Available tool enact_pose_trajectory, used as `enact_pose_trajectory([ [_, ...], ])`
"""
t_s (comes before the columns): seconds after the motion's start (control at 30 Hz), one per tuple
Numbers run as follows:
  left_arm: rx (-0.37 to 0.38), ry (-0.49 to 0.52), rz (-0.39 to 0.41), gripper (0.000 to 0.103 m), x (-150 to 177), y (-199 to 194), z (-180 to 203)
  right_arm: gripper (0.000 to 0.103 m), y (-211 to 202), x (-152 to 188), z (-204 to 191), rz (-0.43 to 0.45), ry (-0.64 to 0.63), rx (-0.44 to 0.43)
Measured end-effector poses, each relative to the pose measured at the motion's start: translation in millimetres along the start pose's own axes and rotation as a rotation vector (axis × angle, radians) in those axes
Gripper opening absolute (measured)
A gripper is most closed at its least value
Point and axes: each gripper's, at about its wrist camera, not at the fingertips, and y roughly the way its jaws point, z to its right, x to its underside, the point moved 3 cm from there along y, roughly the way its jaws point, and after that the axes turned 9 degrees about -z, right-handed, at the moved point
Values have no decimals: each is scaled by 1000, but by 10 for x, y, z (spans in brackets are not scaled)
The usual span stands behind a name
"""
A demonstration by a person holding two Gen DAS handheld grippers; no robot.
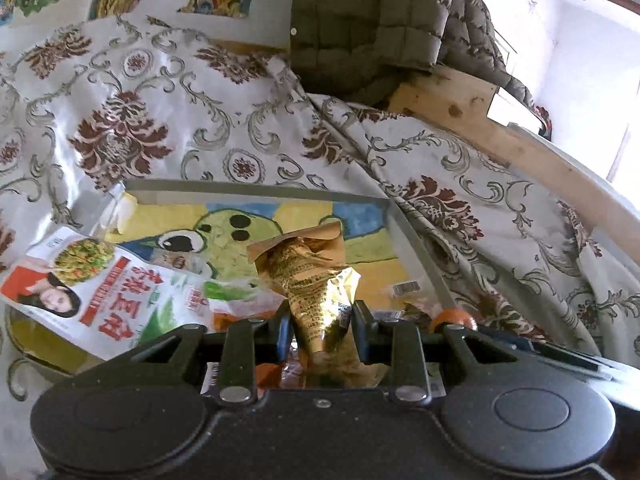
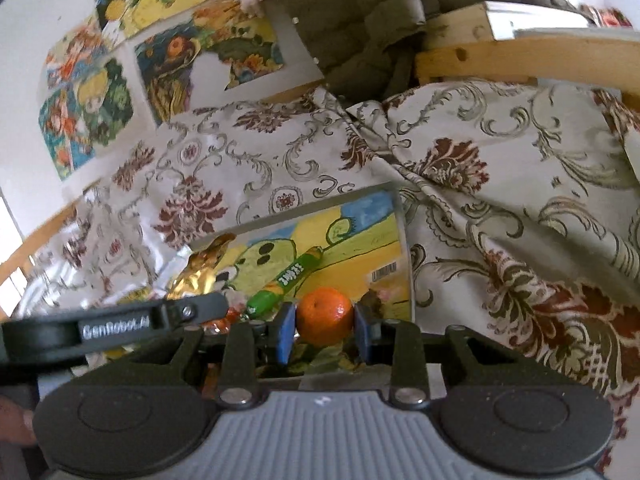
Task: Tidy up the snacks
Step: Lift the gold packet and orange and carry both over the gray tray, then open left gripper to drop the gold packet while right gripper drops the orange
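My left gripper (image 1: 321, 330) is shut on a crumpled gold snack packet (image 1: 316, 280), which stands up between the fingers over the cartoon-painted tray (image 1: 394, 216). A white and red snack bag (image 1: 100, 292) leans over the tray's left edge. In the right wrist view my right gripper (image 2: 325, 326) is shut on an orange mandarin (image 2: 325, 315) above the same tray (image 2: 404, 248). A green snack stick (image 2: 286, 282) lies on the tray just beyond it. The left gripper's arm (image 2: 152, 322) crosses at the left, with the gold packet (image 2: 200, 272) behind it.
The tray rests on a floral cloth (image 1: 168, 120) that drapes over the surface. A quilted olive jacket (image 1: 360, 20) hangs at the back over a wooden frame (image 1: 520, 136). Colourful pictures (image 2: 92, 96) cover the wall at the back left. A thumb (image 2: 16, 420) shows at the lower left.
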Motion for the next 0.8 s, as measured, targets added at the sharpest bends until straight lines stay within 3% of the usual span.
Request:
enact_pose_trajectory([
  [0.27,-44,3,-32,33,-45,100,0,35,27,70,-158,-12,-104,61],
  [0.8,-83,6,-57,34,-42,93,-18,38,65,104,-192,-31,-134,68],
])
